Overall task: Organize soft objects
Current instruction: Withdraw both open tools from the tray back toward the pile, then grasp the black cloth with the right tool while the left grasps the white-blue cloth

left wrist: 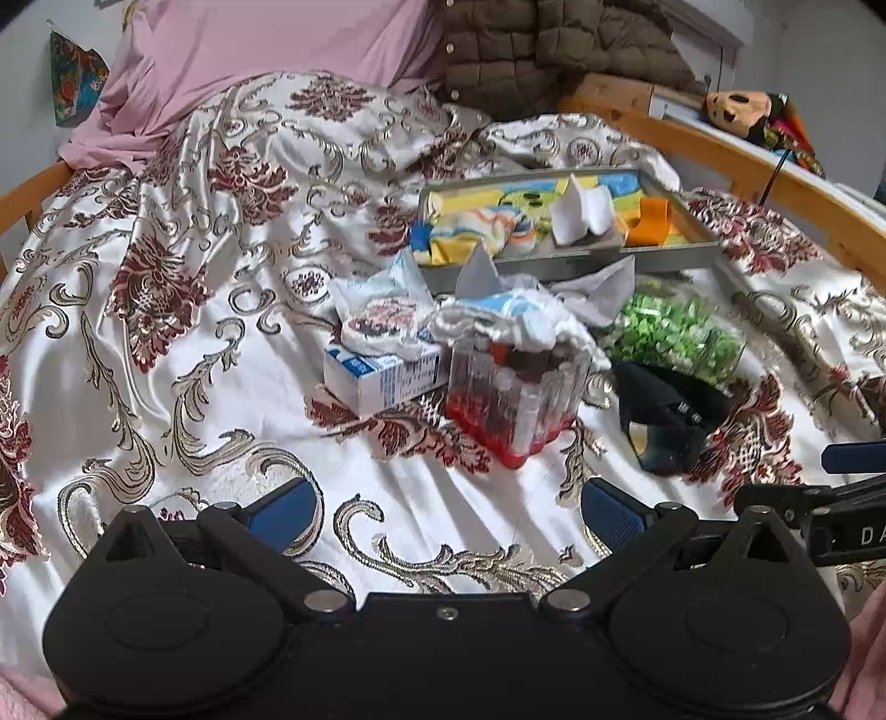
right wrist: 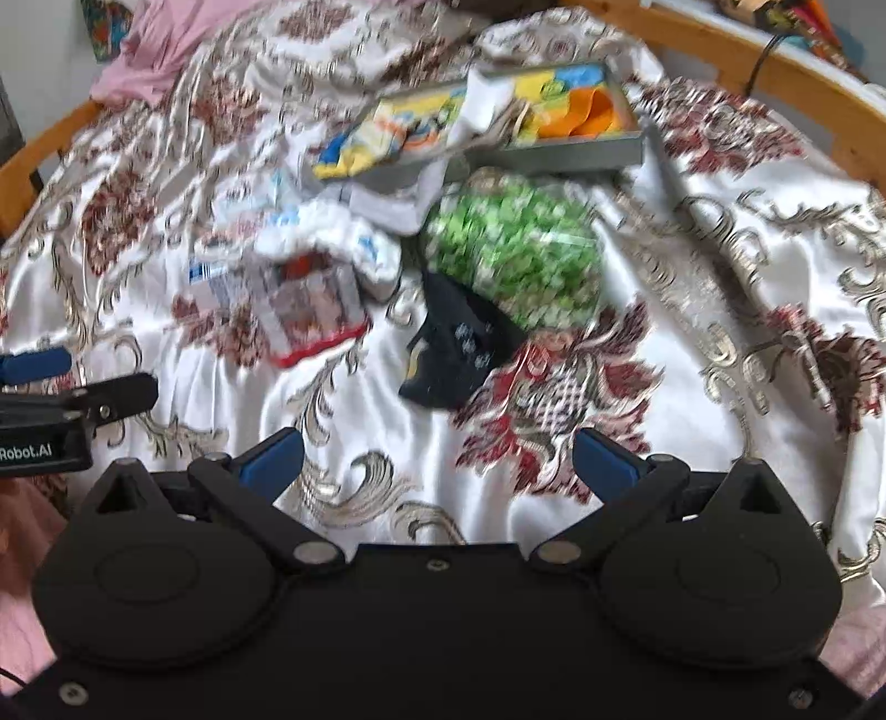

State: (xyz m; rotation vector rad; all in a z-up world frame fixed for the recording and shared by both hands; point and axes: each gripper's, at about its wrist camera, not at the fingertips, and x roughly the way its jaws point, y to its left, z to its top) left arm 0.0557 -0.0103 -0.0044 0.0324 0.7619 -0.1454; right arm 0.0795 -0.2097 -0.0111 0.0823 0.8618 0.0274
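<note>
A grey tray on the bed holds colourful cloths, a white one and an orange one. In front lie a black sock, a white-and-blue cloth draped on a clear red-based box, a patterned white cloth on a white carton, and a grey sock. My left gripper is open and empty, short of the pile. My right gripper is open and empty, near the black sock.
A clear bag of green pieces lies beside the black sock. The bed has a floral satin cover, wooden rails, a pink sheet and a brown quilted jacket at the back.
</note>
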